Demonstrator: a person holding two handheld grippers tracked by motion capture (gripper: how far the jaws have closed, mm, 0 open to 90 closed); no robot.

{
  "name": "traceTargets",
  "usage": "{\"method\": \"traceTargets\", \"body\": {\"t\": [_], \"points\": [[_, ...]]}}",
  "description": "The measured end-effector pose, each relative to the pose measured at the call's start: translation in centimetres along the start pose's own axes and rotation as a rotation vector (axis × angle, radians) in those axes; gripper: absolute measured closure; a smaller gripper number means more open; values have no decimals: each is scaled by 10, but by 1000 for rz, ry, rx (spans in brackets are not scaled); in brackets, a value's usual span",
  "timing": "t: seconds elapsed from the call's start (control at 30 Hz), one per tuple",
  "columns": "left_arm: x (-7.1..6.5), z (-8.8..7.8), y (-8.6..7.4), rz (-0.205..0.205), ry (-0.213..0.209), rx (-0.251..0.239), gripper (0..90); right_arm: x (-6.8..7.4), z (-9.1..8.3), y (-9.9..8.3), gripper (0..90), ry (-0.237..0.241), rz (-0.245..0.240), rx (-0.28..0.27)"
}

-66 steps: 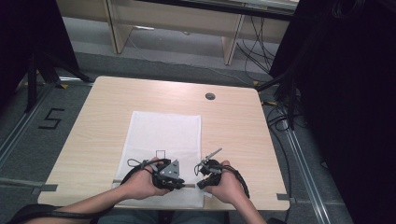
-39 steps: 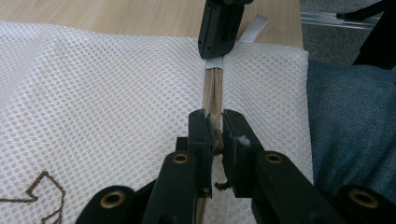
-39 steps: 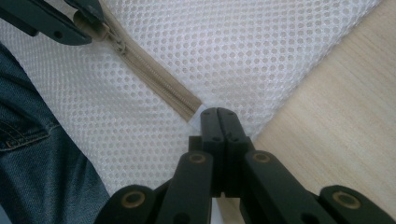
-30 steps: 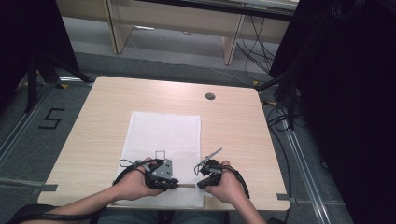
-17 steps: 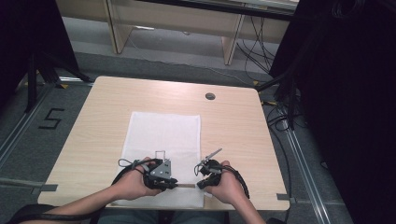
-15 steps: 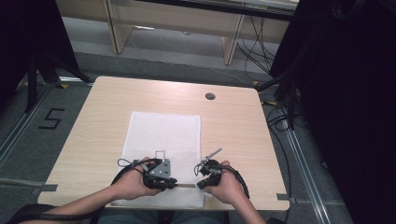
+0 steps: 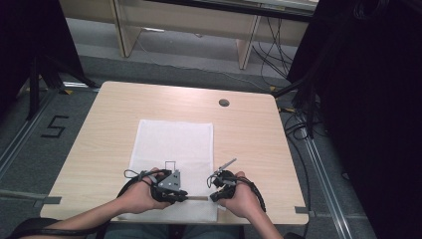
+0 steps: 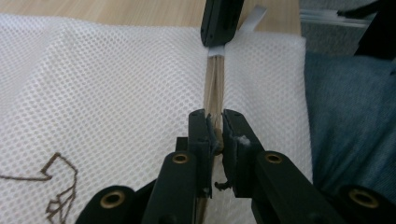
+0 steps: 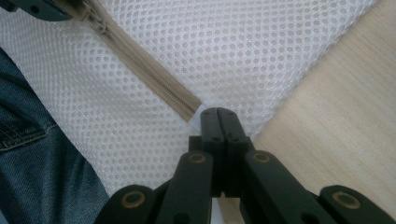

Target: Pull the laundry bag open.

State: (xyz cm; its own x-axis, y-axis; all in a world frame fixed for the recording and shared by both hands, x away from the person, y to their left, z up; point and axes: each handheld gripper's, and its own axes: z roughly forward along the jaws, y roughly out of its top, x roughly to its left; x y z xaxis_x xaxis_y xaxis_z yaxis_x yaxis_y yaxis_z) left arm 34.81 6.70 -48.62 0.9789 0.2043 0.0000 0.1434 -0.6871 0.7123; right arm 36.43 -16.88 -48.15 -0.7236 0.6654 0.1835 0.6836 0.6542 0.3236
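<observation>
Your white mesh laundry bag [image 7: 171, 149] lies flat on the wooden table [image 7: 249, 134], its near edge at the table's front edge, right in front of you. A tan zipper [image 8: 214, 88] runs along that near edge, and both of your tongs are working on it.

Your left tongs [image 8: 215, 128] are clamped on the zipper: in the left gripper view the two black jaws stand close together with the tan zipper tape and a small metal piece, most likely the slider, pinched between them. From there the zipper runs straight away to your right tongs [image 8: 219, 28], which sit at its far end beside a white fabric tab [image 8: 252, 16].

Your right tongs [image 9: 218, 116] are pressed fully together at the end of the zipper, where the tan teeth stop at the bag's corner. The jaws meet with no gap, and they appear to pinch the mesh or the tab there; the exact piece in the grip is hidden by the jaws.

In the high view your left hand [image 7: 142, 191] and right hand [image 7: 244, 196] rest low over the bag's near edge, the two tongs near each other with a short stretch of zipper between them. Your blue jeans [image 9: 42, 154] show just past the bag's edge.
</observation>
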Motion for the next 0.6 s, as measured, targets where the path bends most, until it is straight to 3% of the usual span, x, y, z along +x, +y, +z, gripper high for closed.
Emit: {"method": "traceTargets", "body": {"t": [0.07, 0.43, 0.53, 0.6], "points": [[0, -1, -2, -13, 1, -19, 820, 0, 0, 0, 900, -2, -1, 1], [1, -5, -3, 9, 5, 0, 820, 0, 0, 0, 900, 0, 0, 2], [0, -5, -5, -17, 3, -14, 820, 0, 0, 0, 900, -1, 2, -1], [1, -7, -4, -3, 3, -9, 820, 0, 0, 0, 900, 1, -1, 1]]}}
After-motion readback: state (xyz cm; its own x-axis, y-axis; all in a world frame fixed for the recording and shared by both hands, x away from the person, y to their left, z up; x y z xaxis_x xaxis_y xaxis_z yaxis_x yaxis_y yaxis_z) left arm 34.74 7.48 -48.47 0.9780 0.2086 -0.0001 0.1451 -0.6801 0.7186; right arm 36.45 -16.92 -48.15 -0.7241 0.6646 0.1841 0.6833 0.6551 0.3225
